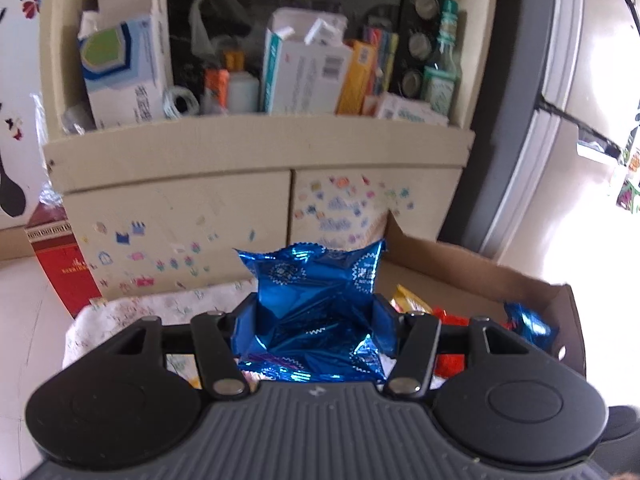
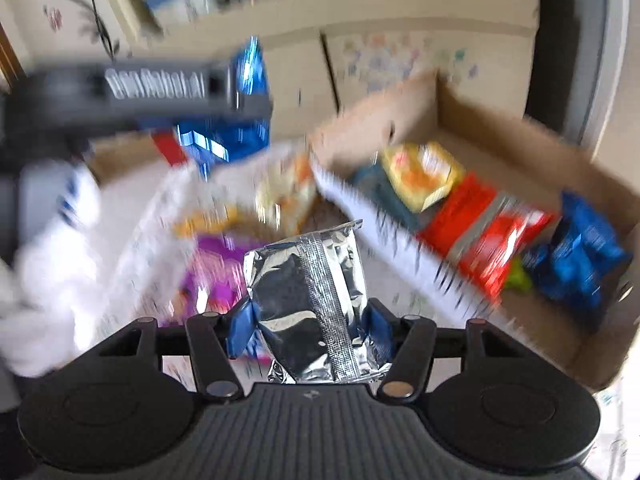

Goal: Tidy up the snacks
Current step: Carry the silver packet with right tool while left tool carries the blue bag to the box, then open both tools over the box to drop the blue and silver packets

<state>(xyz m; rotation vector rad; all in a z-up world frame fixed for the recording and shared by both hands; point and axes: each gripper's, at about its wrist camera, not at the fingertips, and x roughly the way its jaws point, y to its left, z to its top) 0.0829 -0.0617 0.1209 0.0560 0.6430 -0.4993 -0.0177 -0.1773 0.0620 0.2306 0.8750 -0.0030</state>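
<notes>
left gripper (image 1: 314,330): clamped on blue packet (image 1: 316,304), crinkled foil, held up above the cloth
right gripper (image 2: 310,330): clamped on silver packet (image 2: 310,308), seam side facing camera
cloth (image 1: 132,308): white, printed, under both grippers
loose snacks: purple packet (image 2: 216,276) and orange packet (image 2: 288,192) on cloth, blurred
cardboard box (image 2: 500,128): right of cloth, open top
box contents: yellow packet (image 2: 424,176), red packets (image 2: 480,236), blue packets (image 2: 580,260)
cabinet (image 1: 256,148): behind, cream, stickers on doors
shelf: cartons (image 1: 124,64), green bottle (image 1: 442,68)
</notes>
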